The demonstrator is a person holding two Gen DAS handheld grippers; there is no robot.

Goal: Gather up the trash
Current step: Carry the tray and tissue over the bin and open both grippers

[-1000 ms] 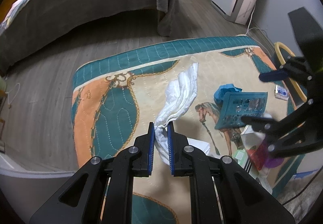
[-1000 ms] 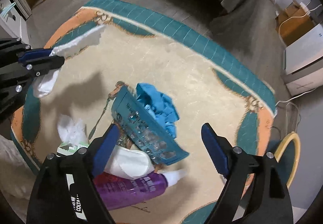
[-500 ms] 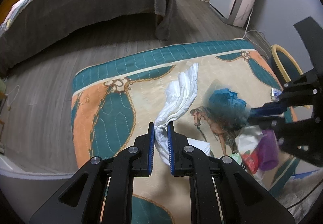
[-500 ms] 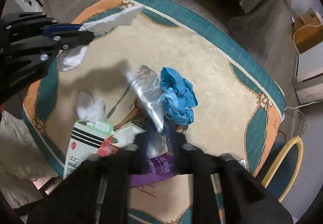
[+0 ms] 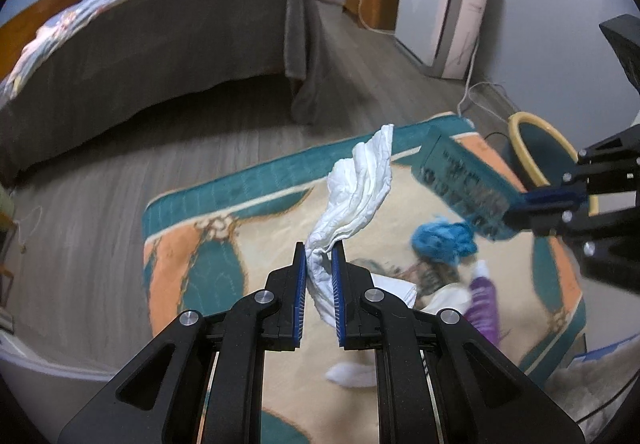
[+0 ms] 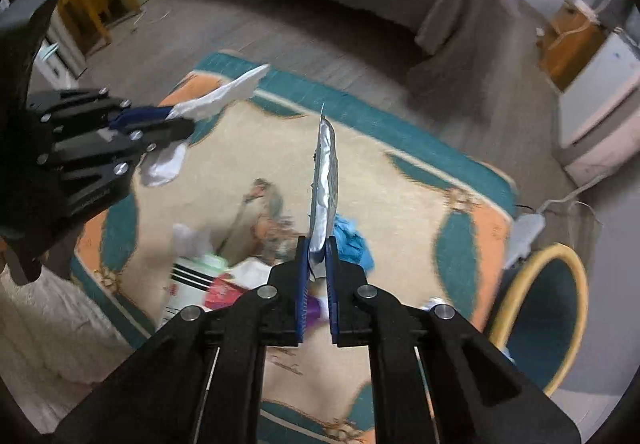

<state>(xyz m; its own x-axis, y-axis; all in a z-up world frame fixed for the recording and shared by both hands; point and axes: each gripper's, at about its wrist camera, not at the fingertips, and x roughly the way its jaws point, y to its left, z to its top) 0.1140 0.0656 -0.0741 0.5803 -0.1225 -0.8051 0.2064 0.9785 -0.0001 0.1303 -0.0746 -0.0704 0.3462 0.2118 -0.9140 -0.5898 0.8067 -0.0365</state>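
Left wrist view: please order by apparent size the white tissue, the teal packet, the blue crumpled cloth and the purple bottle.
1. White tissue, though it is nearest the camera, so this is unsure.
2. Teal packet.
3. Blue crumpled cloth and purple bottle look alike; the bottle is blurred, so I do not rank them.

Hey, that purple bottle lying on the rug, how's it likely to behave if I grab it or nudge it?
The purple bottle lies on its side on the rug, so a nudge would probably roll it, though the soft pile may slow that. Its body looks like smooth, rounded plastic, so flat pads could slip unless they close squarely across it. It probably stays stiff rather than crumpling.
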